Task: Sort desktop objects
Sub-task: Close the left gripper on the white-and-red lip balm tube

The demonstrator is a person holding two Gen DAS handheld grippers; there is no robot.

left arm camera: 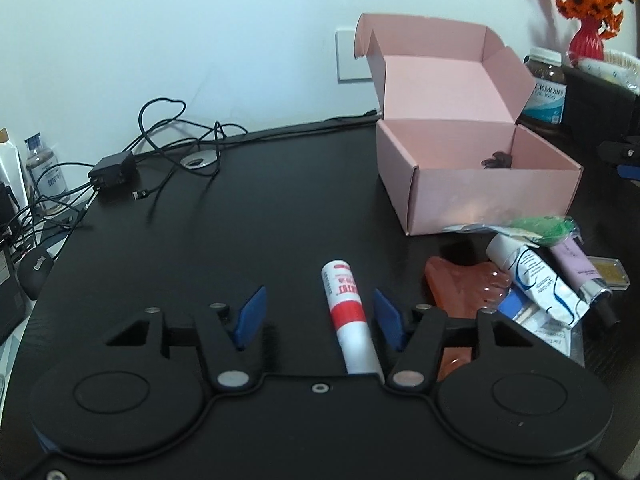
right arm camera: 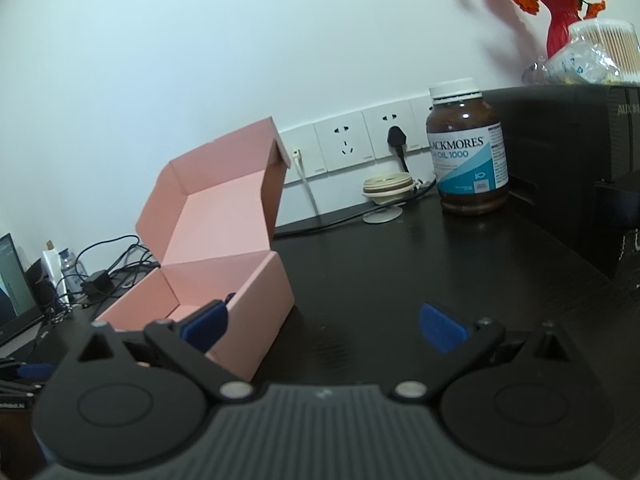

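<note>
Plastic white-and-red glue stick (left arm camera: 347, 314), light, rigid, slick and prone to rolling, lies on the desk between the left gripper (left arm camera: 320, 314)'s parted pads, toward three o'clock; clamp mid-barrel. Right gripper (right arm camera: 324, 324) gapes empty.

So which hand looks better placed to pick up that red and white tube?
The left. The red and white tube already lies between the left gripper fingers, nearer the right-hand one, not yet squeezed. The right gripper hangs open beside the pink box, with only bare desk between its fingers.
</note>
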